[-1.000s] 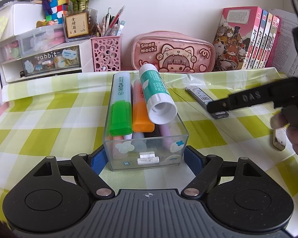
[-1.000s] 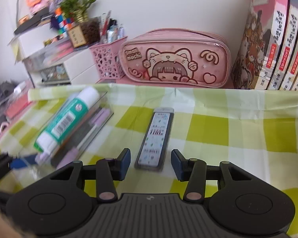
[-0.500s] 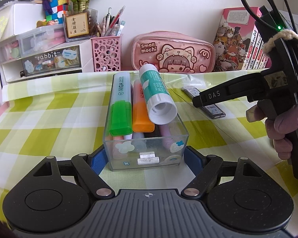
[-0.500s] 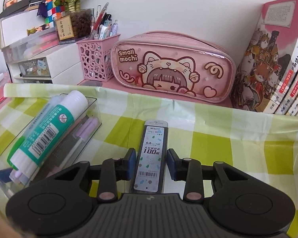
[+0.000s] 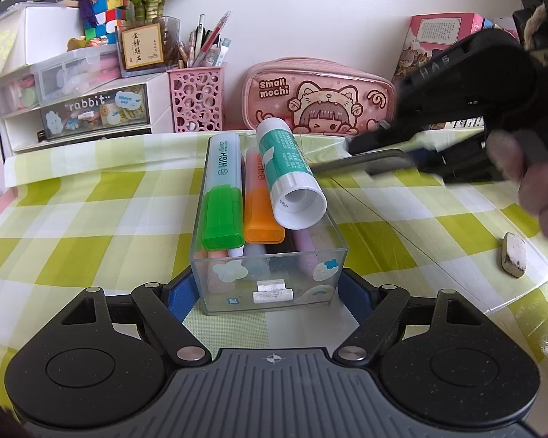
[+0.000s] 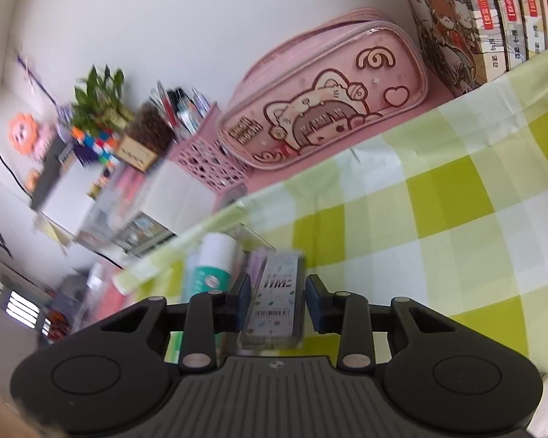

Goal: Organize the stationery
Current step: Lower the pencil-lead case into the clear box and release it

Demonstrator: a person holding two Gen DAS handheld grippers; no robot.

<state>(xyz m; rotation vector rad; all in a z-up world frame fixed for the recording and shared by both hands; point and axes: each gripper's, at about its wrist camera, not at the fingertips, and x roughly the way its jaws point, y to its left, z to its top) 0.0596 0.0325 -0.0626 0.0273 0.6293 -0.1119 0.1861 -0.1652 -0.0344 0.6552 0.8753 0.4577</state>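
A clear plastic organizer box sits on the checked cloth between my left gripper's blue pads, which are shut on its near end. It holds a green highlighter, an orange highlighter and a tilted glue stick. My right gripper is shut on a flat pencil-lead case, lifted off the table and tilted. In the left wrist view the right gripper holds the case just right of the box's far end.
A white eraser lies on the cloth at the right. A pink pencil pouch, a pink pen cup, white drawers and books line the back wall.
My right gripper closed on the lead case, lifted it off the cloth and carried it left toward the box, tilting. The left gripper and box have not moved.
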